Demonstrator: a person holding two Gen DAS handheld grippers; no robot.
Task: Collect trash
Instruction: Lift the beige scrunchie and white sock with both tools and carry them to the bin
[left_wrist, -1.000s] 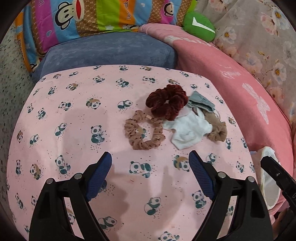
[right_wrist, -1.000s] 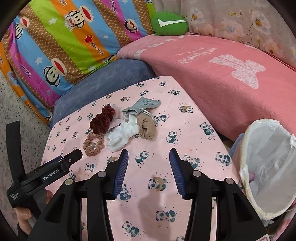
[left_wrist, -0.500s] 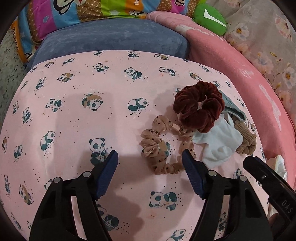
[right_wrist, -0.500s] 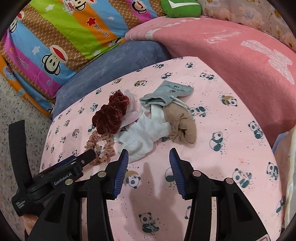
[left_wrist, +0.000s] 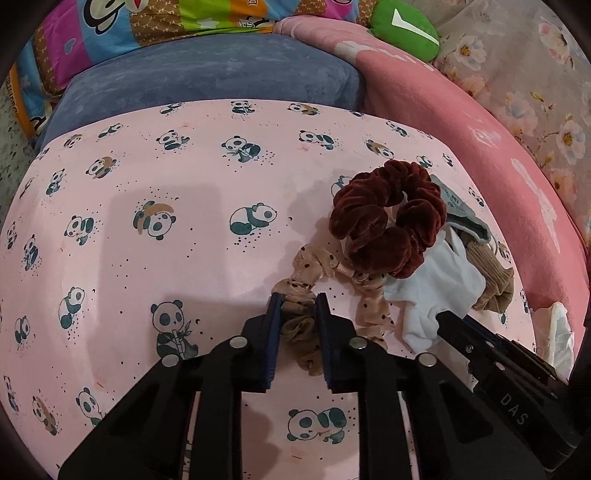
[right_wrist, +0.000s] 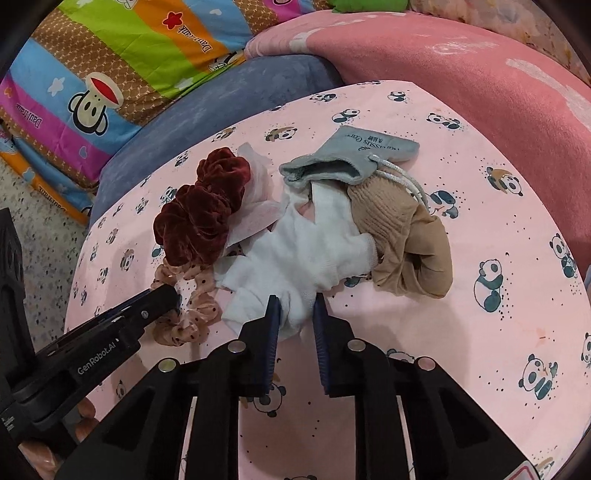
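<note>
Scrunchie (left_wrist: 325, 291), tan and dotted, is bunching between the pads of the left gripper (left_wrist: 298, 306), whose jaws are pinching its near loop on the panda-print sheet (left_wrist: 184, 192). The right gripper (right_wrist: 294, 308) is nipping the near edge of a white sock (right_wrist: 303, 258). Just beyond both are lying a maroon velvet scrunchie (left_wrist: 388, 214), a beige sock (right_wrist: 406, 236) and a grey pouch (right_wrist: 354, 155). All look light, soft and floppy, likely best taken by a gathered fold.
</note>
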